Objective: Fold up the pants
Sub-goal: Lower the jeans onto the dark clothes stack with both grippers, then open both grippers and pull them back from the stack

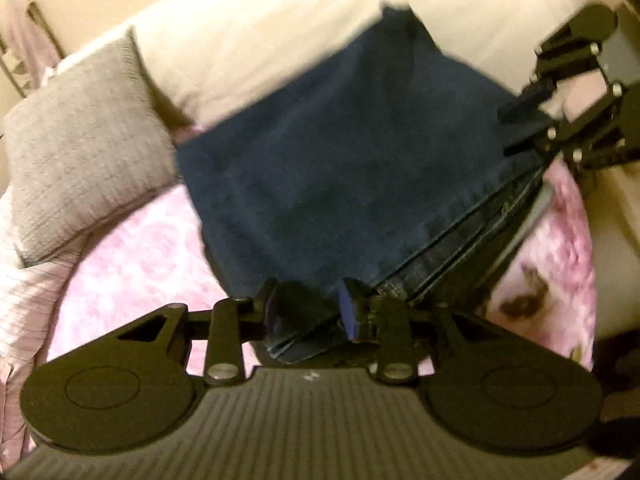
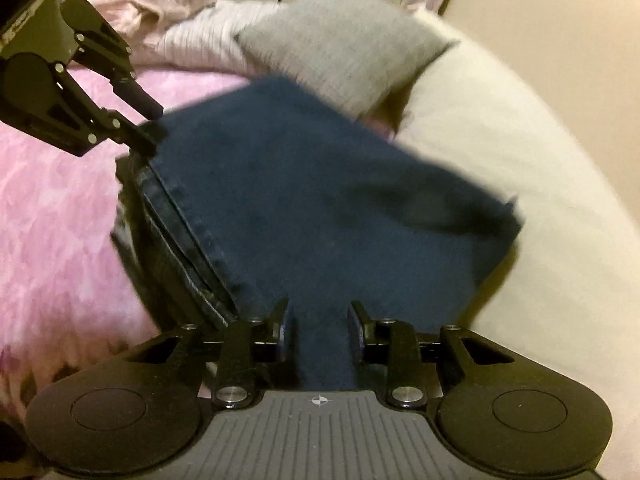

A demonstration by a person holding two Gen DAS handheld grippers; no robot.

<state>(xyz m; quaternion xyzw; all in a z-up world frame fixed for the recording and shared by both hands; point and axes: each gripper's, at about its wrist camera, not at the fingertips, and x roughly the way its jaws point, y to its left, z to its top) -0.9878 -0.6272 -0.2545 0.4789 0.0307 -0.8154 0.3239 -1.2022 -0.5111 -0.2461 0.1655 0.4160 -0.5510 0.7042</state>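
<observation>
The dark blue pants (image 1: 340,160) are folded into a thick panel held over the bed, with stitched hems stacked along one side. In the left wrist view, my left gripper (image 1: 310,312) is shut on the near corner, and denim fills the gap between its fingers. At the upper right of that view, my right gripper (image 1: 520,126) clamps the far corner. From the right wrist view, the pants (image 2: 320,200) run between the fingers of the right gripper (image 2: 320,330), which is shut on them. The left gripper (image 2: 144,120) shows at the upper left, at the hem corner. Both views are motion-blurred.
Under the pants lies a pink patterned blanket (image 1: 132,248) (image 2: 52,220). A grey pillow (image 1: 80,140) (image 2: 344,48) and a cream pillow (image 1: 280,40) (image 2: 500,140) sit behind. Pale pink clothing (image 2: 140,0) is heaped at the back, near a metal bed frame.
</observation>
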